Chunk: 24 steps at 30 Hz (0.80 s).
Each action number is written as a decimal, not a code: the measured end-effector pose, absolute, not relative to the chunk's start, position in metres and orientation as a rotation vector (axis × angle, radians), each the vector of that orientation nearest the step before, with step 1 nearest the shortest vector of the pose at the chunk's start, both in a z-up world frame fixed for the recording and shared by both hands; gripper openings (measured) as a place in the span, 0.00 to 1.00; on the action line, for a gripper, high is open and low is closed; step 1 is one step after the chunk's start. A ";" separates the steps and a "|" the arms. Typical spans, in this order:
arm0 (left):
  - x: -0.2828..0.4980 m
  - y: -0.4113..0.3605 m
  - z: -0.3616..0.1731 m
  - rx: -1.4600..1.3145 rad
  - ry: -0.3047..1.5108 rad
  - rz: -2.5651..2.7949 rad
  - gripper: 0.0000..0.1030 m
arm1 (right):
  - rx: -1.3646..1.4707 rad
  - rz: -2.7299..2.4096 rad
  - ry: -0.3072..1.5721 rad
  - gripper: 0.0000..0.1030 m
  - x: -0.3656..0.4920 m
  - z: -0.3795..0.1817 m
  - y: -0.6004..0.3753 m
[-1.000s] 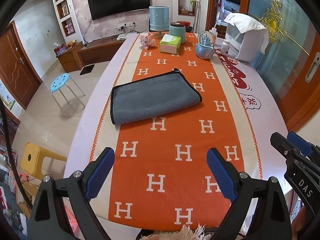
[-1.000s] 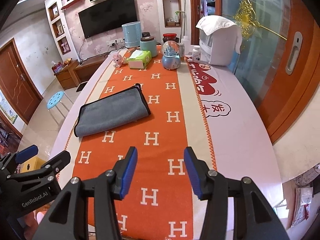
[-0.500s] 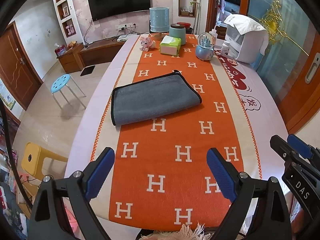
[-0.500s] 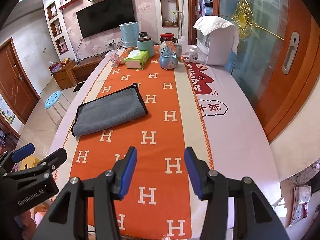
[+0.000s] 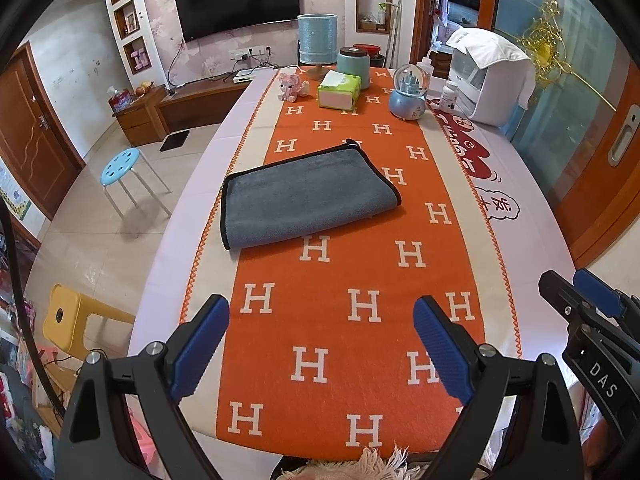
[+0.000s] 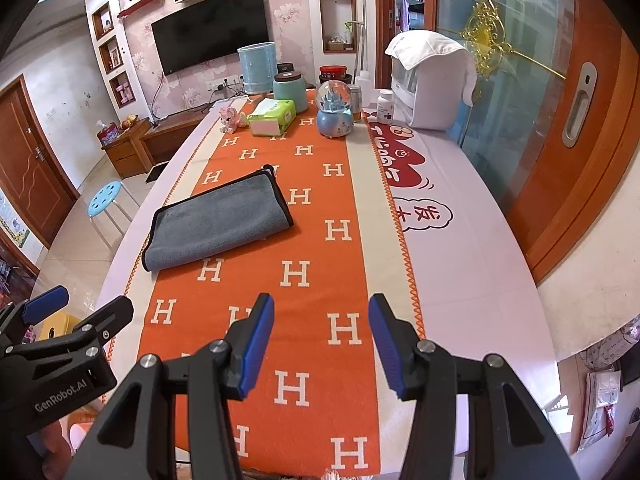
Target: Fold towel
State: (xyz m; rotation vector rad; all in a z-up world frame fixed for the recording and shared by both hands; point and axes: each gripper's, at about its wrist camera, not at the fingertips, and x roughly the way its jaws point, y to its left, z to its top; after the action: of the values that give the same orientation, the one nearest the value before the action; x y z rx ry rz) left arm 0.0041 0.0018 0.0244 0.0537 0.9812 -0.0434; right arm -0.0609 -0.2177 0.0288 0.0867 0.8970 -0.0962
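A grey towel (image 5: 306,196) with black trim lies folded flat on the orange runner (image 5: 360,280), left of centre; it also shows in the right wrist view (image 6: 218,222). My left gripper (image 5: 320,340) is open and empty, held above the table's near end, well short of the towel. My right gripper (image 6: 320,340) is open and empty, also near the front edge, to the right of the towel. Each gripper shows at the edge of the other's view.
At the far end stand a blue lamp (image 5: 317,42), teal jar (image 5: 353,65), tissue box (image 5: 339,90), snow globe (image 5: 408,94), pink toy (image 5: 293,86), pill bottle (image 5: 450,94) and a white covered appliance (image 5: 490,76). A blue stool (image 5: 120,162) and yellow stool (image 5: 66,316) stand left of the table.
Both grippers have drawn back slightly toward the near edge of the table. The towel has not moved and both grippers stay open.
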 end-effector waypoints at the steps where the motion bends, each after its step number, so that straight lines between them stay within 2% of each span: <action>1: 0.004 0.002 0.024 0.056 0.982 -0.044 0.90 | 0.087 -0.097 0.897 0.48 -0.061 0.029 -0.218; 24: 0.000 -0.001 0.021 0.056 0.984 -0.040 0.90 | 0.087 -0.094 0.907 0.48 -0.065 0.027 -0.219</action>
State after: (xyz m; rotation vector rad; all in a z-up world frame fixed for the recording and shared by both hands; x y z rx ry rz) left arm -0.0002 -0.0014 0.0212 0.0562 0.9839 -0.0402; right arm -0.0650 -0.2191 0.0268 0.0871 0.9069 -0.0937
